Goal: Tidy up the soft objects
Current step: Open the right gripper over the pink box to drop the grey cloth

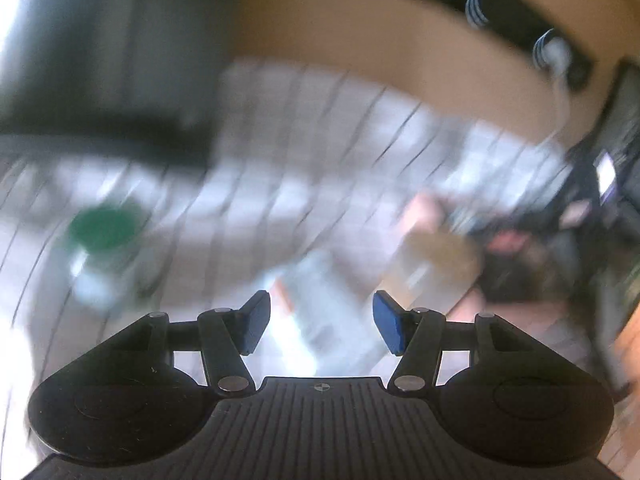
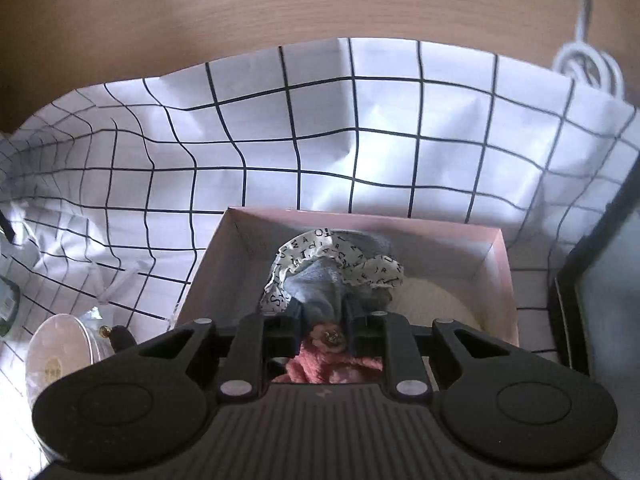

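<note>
Right gripper (image 2: 320,312): jaws clenched on a soft bundle (image 2: 324,280), a grey knit piece with a white letter-printed ruffle puffing out round it (it looks like a scrunchie, though I cannot be sure).
Where the bundle is: held over the open pink box (image 2: 496,252), which sits on the checked cloth (image 2: 280,140) covering the worktop (image 2: 240,0).
Already in the box: a pink fuzzy item (image 2: 332,366) low between the jaws, and a cream rounded one (image 2: 436,300) to the right.
Left gripper (image 1: 320,320): jaws released, blue pads (image 1: 386,322) well apart, nothing between them; this view is heavily blurred.
Left view, what can be told: the checked cloth, a green blob (image 1: 104,226) at the left, pale boxy shapes ahead; too smeared to name.
Beside the box: a round white tin (image 2: 56,356) at the left, a white cable (image 2: 588,64) coiled at the far right.
How the bundle will handle: light, limp and squashy; it will not slip, and nothing in it looks breakable. The ruffle may snag on a pad when let go.
Where to hold: across the gathered middle, as now, so the loose frill hangs free.
Step in hand: likely setting it down inside the box.
</note>
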Available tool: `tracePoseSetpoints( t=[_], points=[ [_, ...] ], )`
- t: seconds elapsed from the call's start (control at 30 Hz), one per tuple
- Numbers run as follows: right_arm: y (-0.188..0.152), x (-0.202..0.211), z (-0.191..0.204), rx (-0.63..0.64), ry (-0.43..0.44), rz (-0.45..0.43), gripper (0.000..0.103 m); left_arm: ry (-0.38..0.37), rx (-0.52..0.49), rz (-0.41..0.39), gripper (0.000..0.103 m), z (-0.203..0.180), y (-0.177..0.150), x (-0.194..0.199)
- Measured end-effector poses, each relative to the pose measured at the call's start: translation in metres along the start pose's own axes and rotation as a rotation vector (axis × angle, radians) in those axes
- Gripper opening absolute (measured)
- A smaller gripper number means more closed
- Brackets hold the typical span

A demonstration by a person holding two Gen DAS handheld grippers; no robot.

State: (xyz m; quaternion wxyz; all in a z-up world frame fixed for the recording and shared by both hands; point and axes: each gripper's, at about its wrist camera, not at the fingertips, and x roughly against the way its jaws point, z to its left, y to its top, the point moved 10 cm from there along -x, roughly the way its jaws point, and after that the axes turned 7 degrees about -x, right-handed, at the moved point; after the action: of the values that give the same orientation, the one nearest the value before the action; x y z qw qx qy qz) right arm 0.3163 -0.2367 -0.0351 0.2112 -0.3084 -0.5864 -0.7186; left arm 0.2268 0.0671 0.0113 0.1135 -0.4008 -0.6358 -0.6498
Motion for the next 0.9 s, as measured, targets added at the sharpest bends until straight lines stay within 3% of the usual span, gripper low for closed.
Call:
tracePoseSetpoints(
  t=[0.03,0.07,0.13,0.43,0.57,0.7,0.8,0.9],
  points=[
    [0.001,0.001,0.002,-0.007,0.009,0.006,0.04,0.011,0.016,0.025,0.061,0.007,-0.011,-0.003],
    [0.002,0.004,0.005,-0.016,0.023,0.01,0.061,0.016,0.031,0.043,0.061,0.012,-0.02,-0.005],
    [0.004,0.014,0.007,-0.025,0.009,-0.008,0.085,0.011,0.051,0.054,0.061,0.016,-0.03,-0.011],
    [0.004,0.1,0.021,0.098,-0.078,-0.183,0.086,0.002,-0.01,0.032,0.061,-0.017,0.001,-0.06],
    [-0.011,0.138,0.03,0.125,-0.066,-0.23,0.086,0.002,-0.166,0.042,0.062,-0.035,0.015,-0.091],
    [-0.038,0.159,0.033,0.113,-0.016,-0.225,0.086,0.038,-0.26,0.051,0.061,-0.037,0.023,-0.112],
    [-0.07,0.158,0.036,0.11,0.013,-0.185,0.086,-0.009,-0.259,0.077,0.057,-0.038,0.027,-0.124],
    [-0.107,0.15,0.044,0.144,0.013,-0.13,0.086,-0.008,-0.336,0.101,0.056,-0.042,0.023,-0.133]
  ],
)
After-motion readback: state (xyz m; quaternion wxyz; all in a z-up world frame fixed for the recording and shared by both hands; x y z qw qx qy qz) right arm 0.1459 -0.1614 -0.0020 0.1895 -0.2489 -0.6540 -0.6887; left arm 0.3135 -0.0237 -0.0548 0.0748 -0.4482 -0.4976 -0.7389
